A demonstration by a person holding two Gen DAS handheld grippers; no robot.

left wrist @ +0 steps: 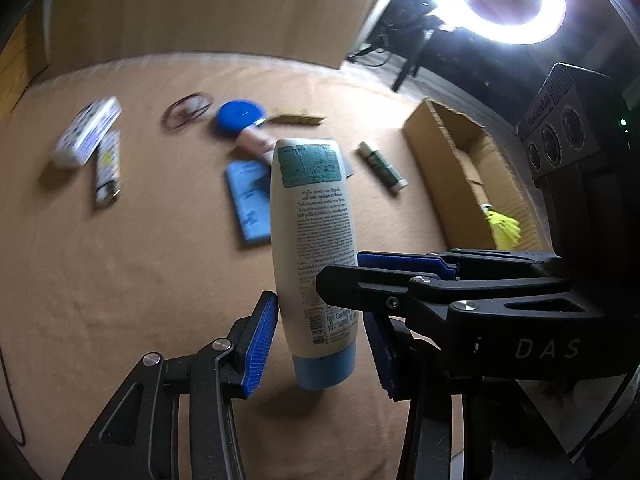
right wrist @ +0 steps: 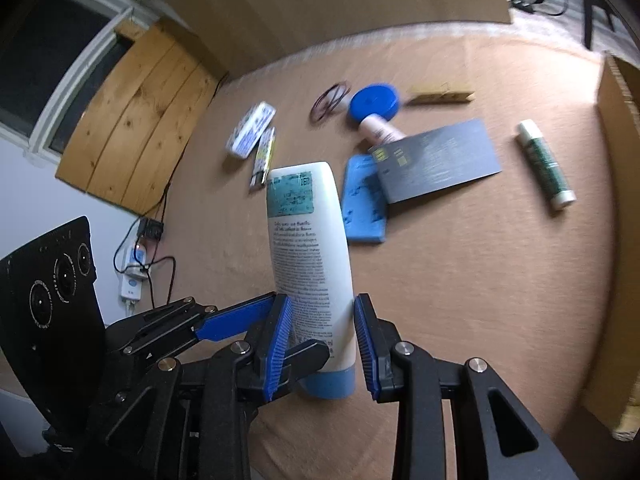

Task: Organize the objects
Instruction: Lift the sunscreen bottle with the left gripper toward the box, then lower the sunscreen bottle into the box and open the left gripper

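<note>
Both tools on one white lotion bottle, held cap-down and clear of the brown counter, so it looks like a two-handed lift or a handover. Left tool: blue pads sit either side of the bottle's lower body; left pad touching, right pad partly hidden behind the other tool's finger, reads as grasping the bottle. Right tool clenched on the same bottle just above its blue cap, pads pressed to both sides. Low grip leaves the label end free and upright. Open cardboard box stands at the right edge, likely the drop spot; something yellow already inside. Still loose on the counter: blue pouch, dark card, green-white tube, blue lid, rubber bands, small packets. Risk: two grips pulling unevenly could twist the bottle
</note>
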